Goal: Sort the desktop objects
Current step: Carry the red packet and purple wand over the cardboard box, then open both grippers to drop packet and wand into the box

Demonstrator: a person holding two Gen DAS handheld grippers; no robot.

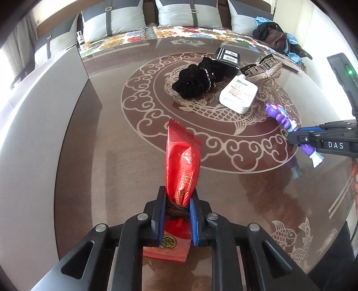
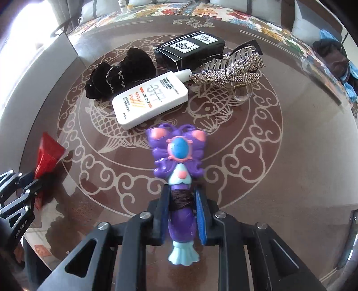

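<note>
the left tool [image 1: 176,201] grips a red packet [image 1: 182,165]; the right tool [image 2: 181,197] grips a purple toy [image 2: 177,154]. centre frame, a white bottle [image 2: 150,100] reads "spf50+", "uva/uvb".

Beyond your bench [image 1: 111,156], with its glossy brown top and pale fish-and-cloud pattern, you see a sofa with grey cushions [image 1: 188,13] and a floral cover [image 1: 125,39]. A heap of dark and blue clothes [image 1: 277,38] lies at its right end.
</note>
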